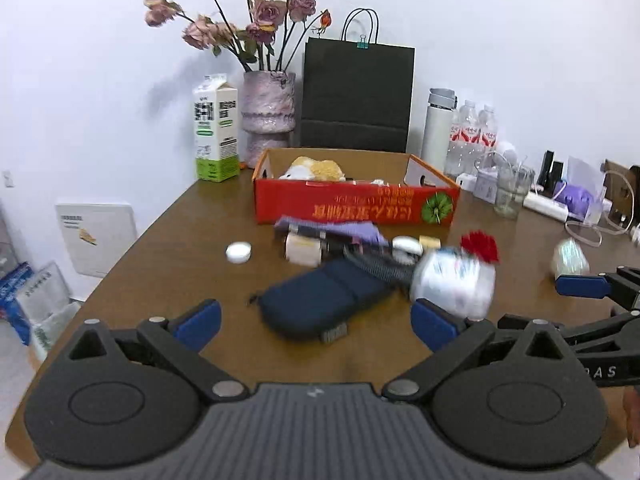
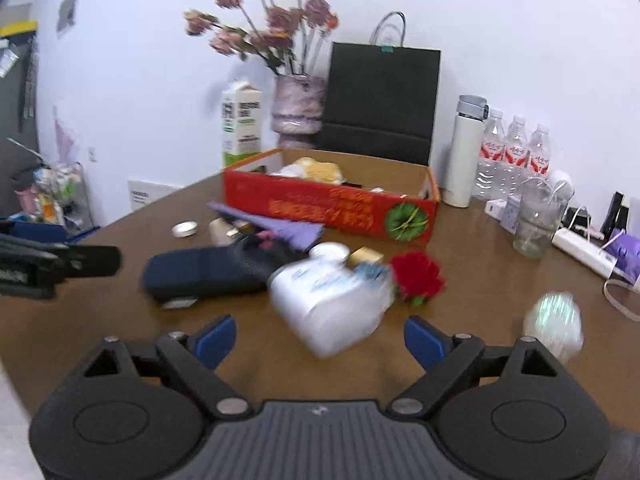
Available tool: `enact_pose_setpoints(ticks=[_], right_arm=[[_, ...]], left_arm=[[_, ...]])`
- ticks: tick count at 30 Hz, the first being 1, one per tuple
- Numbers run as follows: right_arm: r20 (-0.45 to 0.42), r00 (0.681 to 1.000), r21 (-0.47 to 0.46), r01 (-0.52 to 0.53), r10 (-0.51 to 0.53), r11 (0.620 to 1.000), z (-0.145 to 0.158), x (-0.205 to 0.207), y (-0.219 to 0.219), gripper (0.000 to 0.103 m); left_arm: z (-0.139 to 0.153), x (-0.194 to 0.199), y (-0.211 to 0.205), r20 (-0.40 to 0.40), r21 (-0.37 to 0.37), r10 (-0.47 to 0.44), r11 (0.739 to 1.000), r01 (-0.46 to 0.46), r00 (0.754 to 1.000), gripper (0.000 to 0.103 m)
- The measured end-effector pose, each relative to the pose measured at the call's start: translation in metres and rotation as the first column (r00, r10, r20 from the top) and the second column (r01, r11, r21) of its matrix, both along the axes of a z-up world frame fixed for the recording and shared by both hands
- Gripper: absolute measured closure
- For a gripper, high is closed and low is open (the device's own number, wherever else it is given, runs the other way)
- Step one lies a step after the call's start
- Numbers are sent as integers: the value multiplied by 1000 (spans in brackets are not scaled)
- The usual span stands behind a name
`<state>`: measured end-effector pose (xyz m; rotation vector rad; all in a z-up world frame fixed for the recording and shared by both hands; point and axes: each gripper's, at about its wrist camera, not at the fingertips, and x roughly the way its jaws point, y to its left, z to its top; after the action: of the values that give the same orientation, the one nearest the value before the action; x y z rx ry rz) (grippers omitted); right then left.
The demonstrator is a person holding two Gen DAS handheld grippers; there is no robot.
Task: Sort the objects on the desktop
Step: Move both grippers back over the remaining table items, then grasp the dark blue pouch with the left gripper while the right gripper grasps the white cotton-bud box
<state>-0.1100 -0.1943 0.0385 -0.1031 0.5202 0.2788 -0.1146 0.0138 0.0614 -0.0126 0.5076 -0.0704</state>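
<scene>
A white plastic bottle [image 2: 332, 304] lies on its side on the brown table [image 2: 472, 264], just ahead of my right gripper [image 2: 320, 340]. That gripper is open and its blue pads do not touch the bottle. Beside the bottle are a red flower [image 2: 418, 276] and a dark blue pouch [image 2: 200, 272]. My left gripper [image 1: 316, 324] is open and empty, with the pouch [image 1: 324, 300] right ahead of it. Behind stands a red cardboard box [image 1: 356, 196] holding a plush toy [image 1: 316, 169]. A purple folded item [image 1: 332, 230] and a round tin [image 1: 239, 251] lie nearby.
Along the wall stand a milk carton [image 1: 216, 136], a flower vase [image 1: 268, 112], a black paper bag [image 1: 356, 96], a white flask [image 1: 438, 128] and water bottles [image 2: 516, 156]. A glass [image 2: 538, 220], a power strip [image 2: 584, 252] and an iridescent ball [image 2: 554, 326] are on the right. The table edge curves away at left.
</scene>
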Motion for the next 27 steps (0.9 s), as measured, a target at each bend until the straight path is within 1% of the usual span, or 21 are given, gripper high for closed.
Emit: enact_pose_setpoints(ticks=[1, 4, 7, 10, 14, 16, 18, 20, 21, 22, 24, 25, 26, 27], right_arm=[[11, 1000, 11, 6, -7, 1000, -5, -12, 0, 12], [49, 997, 33, 59, -61, 998, -18, -46, -1, 12], [66, 996, 30, 53, -55, 998, -25, -71, -2, 12], [74, 994, 37, 78, -80, 996, -28, -77, -8, 11], [48, 992, 93, 110, -115, 990, -30, -68, -18, 11], [40, 992, 106, 115, -120, 988, -32, -63, -20, 11], [32, 993, 100, 108, -111, 989, -34, -57, -20, 11], [31, 995, 87, 90, -93, 992, -32, -48, -19, 11], [33, 997, 78, 68, -71, 995, -30, -39, -18, 11], [30, 998, 64, 45, -47, 997, -28, -31, -18, 11], [18, 1000, 17, -15, 14, 1000, -24, -8, -15, 11], [10, 999, -11, -47, 47, 999, -22, 5, -13, 11], [13, 997, -34, -72, 73, 997, -21, 16, -12, 11], [15, 995, -50, -98, 99, 994, -19, 28, -11, 11]], left_arm=[[-7, -12, -5, -11, 3, 11, 1000, -11, 1000, 0], [-27, -45, -16, -32, 5, -17, 1000, 17, 999, 0], [-37, -60, -21, -55, 10, -35, 999, 36, 998, 0], [-39, -57, -25, -52, 19, -37, 999, 38, 998, 0], [-41, -47, -23, -57, -9, -27, 1000, 27, 998, 0], [-43, -40, -22, -64, -10, -30, 1000, 29, 998, 0], [-43, -31, -21, -59, 3, -49, 999, 49, 997, 0], [-36, -15, -16, -34, 14, -107, 994, 107, 994, 0], [-33, -5, -14, -21, 23, -150, 988, 150, 989, 0], [-29, 7, -12, -12, 42, -207, 977, 208, 978, 0], [-24, 35, -9, -14, 116, -323, 939, 322, 946, 0], [-23, 50, -7, -11, 141, -361, 923, 359, 932, 0], [-24, 67, -4, -22, 147, -402, 904, 401, 915, 0], [-25, 86, -2, -48, 152, -413, 897, 415, 910, 0]])
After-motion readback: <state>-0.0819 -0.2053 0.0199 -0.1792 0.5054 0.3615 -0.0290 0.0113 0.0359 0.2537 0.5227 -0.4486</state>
